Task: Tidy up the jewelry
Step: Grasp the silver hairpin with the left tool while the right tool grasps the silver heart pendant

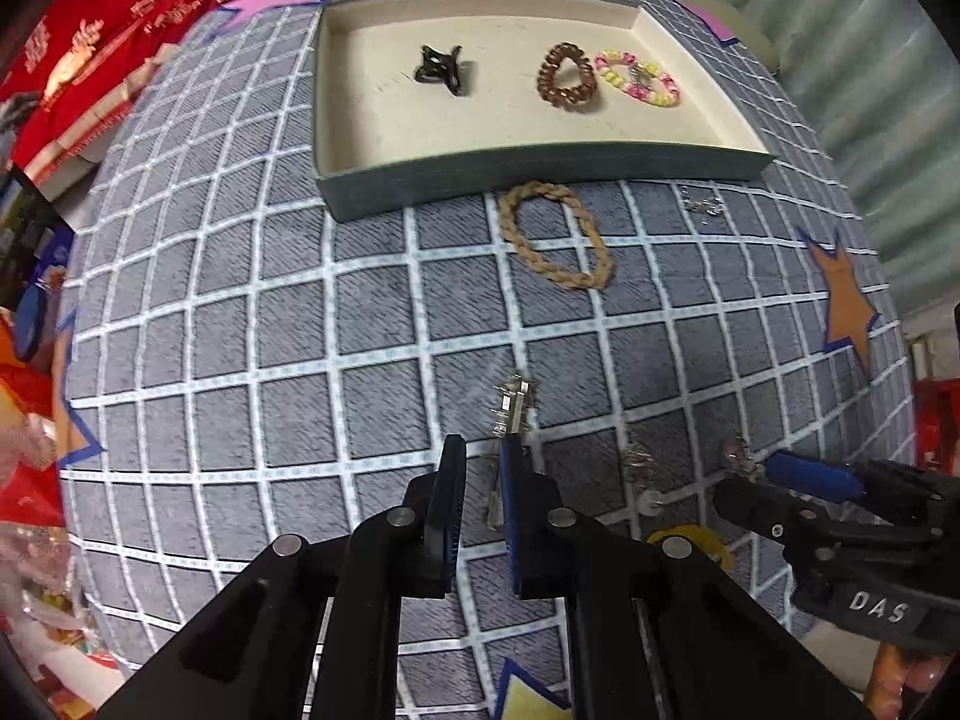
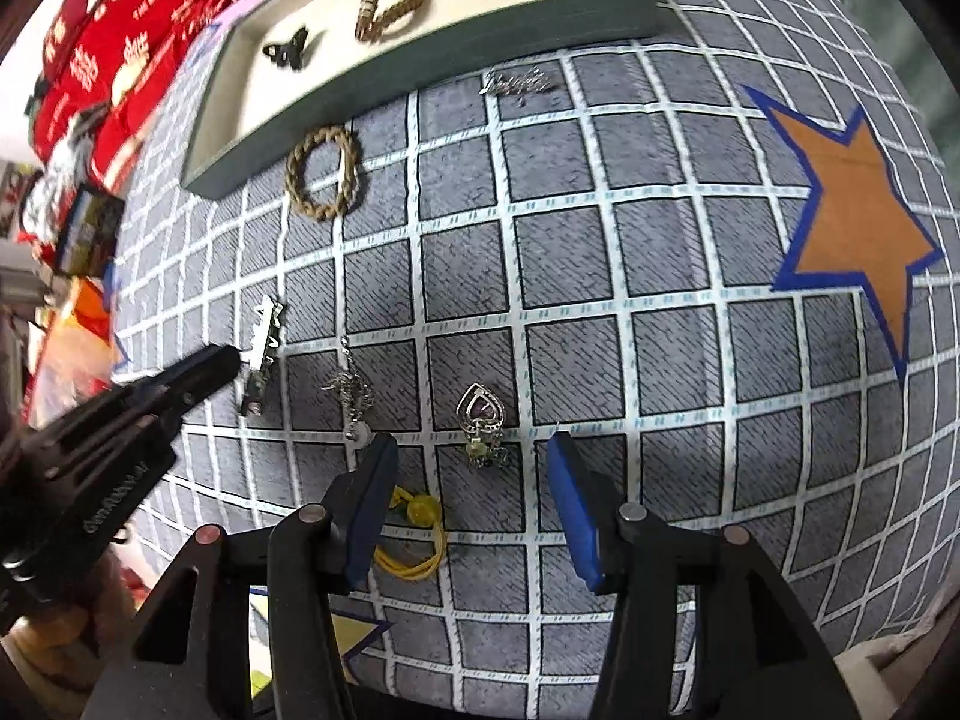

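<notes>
My left gripper [image 1: 483,456] points down at the grid mat, shut on a silver hair clip [image 1: 513,408]; in the right wrist view its tip [image 2: 231,360] pinches that clip [image 2: 261,354] by the side. My right gripper [image 2: 473,439] stands open over a silver heart pendant [image 2: 480,414], whose pads do not touch it. The cream-lined tray [image 1: 540,162] at the far side holds a black claw clip [image 1: 441,69], a brown spiral hair tie [image 1: 564,78] and a pink and yellow bead bracelet [image 1: 639,78].
A braided tan hair band [image 1: 558,240] lies just in front of the tray, a thin silver chain [image 2: 522,84] to its right. A silver earring [image 2: 354,396] and a yellow hair tie [image 2: 414,534] lie by my right gripper's left finger. Red clutter borders the mat's left.
</notes>
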Available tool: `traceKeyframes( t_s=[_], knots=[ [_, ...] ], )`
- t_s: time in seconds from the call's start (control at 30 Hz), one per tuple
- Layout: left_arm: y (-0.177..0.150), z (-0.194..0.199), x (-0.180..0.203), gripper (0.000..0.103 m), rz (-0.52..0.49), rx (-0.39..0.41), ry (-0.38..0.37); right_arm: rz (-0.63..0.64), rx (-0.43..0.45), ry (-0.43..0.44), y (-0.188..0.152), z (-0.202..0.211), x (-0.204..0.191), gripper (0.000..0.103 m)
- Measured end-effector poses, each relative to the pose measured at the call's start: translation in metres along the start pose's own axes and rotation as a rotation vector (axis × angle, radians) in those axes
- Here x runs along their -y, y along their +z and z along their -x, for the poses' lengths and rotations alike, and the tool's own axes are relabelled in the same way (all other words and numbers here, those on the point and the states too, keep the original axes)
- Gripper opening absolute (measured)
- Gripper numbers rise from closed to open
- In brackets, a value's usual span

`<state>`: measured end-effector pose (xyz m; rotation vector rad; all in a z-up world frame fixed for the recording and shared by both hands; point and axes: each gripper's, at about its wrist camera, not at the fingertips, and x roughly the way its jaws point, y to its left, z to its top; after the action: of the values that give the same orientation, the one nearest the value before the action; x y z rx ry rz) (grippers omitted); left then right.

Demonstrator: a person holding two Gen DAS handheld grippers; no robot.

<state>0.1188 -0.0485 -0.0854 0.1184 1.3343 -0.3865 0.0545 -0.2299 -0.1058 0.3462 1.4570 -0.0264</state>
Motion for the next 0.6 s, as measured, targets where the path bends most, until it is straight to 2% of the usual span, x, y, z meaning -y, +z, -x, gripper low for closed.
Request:
traceKeyframes(
  t_s=[0.27,0.3,0.33,0.37,0.5,0.53,0.57,0.6],
  knots=[
    [0.003,-0.010,0.000,0.022,0.004,-0.026,0.038,0.034,-0.001,-0.065,0.002,-0.008,-0.013,0.044],
    [0.002,-0.011,-0.001,0.022,0.010,-0.033,0.039,0.036,0.001,-0.076,0.002,-0.008,-0.013,0.036],
    [0.002,-0.012,-0.003,0.022,0.017,-0.040,0.038,0.039,0.003,-0.082,0.004,-0.012,-0.021,0.021],
    [0.002,-0.014,-0.002,0.022,0.020,-0.042,0.040,0.045,0.002,-0.089,0.005,-0.013,-0.021,0.014],
    [-0.001,-0.011,-0.007,0.022,0.030,-0.042,0.038,0.031,0.007,-0.071,0.003,-0.007,-0.010,0.011],
    [-0.002,-0.011,-0.009,0.028,0.035,-0.045,0.041,0.025,0.012,-0.062,0.001,-0.003,-0.001,0.006],
    [-0.003,-0.012,-0.009,0.074,0.041,-0.048,0.047,0.018,0.017,-0.054,-0.001,0.001,0.003,0.006],
    [-0.003,-0.012,-0.011,0.103,0.051,-0.046,0.064,0.009,0.021,-0.048,-0.001,0.002,0.004,0.006]
  ],
)
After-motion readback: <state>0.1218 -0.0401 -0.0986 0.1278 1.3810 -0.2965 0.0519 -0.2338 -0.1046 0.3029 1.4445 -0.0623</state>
